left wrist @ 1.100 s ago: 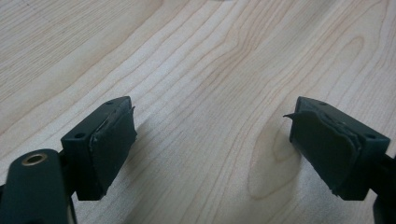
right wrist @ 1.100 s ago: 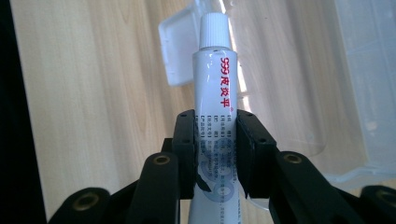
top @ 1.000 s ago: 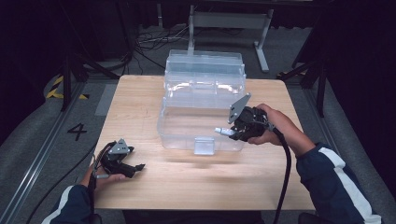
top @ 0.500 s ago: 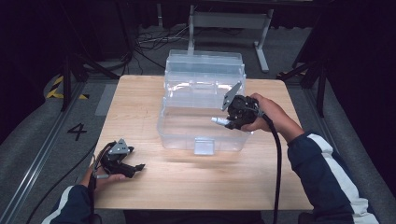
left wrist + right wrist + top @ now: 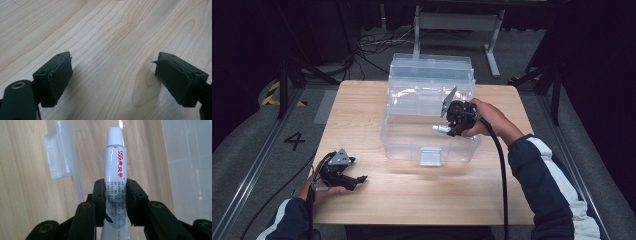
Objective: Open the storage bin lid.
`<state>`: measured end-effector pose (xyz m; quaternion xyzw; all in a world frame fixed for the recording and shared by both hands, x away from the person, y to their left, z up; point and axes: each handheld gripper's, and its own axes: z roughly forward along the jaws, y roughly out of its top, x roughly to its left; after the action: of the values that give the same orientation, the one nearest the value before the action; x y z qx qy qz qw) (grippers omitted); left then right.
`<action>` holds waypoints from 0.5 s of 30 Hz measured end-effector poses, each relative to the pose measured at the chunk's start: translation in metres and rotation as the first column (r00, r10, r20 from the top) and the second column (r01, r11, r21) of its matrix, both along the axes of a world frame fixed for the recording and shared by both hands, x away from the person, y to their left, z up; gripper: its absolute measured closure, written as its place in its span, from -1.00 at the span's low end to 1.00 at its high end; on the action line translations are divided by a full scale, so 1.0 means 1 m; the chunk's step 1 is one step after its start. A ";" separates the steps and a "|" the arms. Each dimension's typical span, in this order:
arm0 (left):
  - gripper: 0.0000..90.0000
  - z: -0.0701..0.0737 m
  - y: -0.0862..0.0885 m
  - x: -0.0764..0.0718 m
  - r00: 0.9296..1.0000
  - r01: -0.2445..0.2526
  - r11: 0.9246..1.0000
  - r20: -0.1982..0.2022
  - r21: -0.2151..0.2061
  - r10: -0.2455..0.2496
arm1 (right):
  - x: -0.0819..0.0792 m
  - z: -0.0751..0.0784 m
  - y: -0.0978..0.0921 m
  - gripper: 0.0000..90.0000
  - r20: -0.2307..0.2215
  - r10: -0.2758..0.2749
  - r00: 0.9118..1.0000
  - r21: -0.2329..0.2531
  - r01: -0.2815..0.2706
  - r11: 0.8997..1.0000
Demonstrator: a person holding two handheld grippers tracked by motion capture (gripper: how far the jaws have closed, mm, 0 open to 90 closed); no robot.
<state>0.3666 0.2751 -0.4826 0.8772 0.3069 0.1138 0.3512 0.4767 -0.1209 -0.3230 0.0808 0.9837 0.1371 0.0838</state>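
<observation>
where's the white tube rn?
Clamped in the right gripper, the white tube hangs over the clear plastic box in the high view, right of centre.

The small white plastic ointment tube bore red print, "999" followed by Chinese characters. Left of the wooden table, the grey floor showed a black "4".

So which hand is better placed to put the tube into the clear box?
Right. Its tongs already clamp the white tube over the open clear box. The left tongs sit open near the table's front edge.
</observation>
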 end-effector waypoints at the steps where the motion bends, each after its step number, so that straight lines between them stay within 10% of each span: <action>1: -0.68 0.000 0.000 0.000 1.000 0.000 1.000 0.000 0.000 0.000 | 0.000 0.000 0.000 0.60 0.000 0.000 1.000 0.000 0.000 1.000; 15: -0.68 0.000 0.000 0.000 1.000 0.001 1.000 -0.001 0.000 -0.001 | 0.016 -0.021 0.015 0.60 -0.033 0.037 0.999 -0.051 -0.039 0.998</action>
<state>0.3667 0.2751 -0.4826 0.8773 0.3067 0.1134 0.3513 0.4930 -0.1064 -0.3441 0.0622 0.9895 0.1119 0.0677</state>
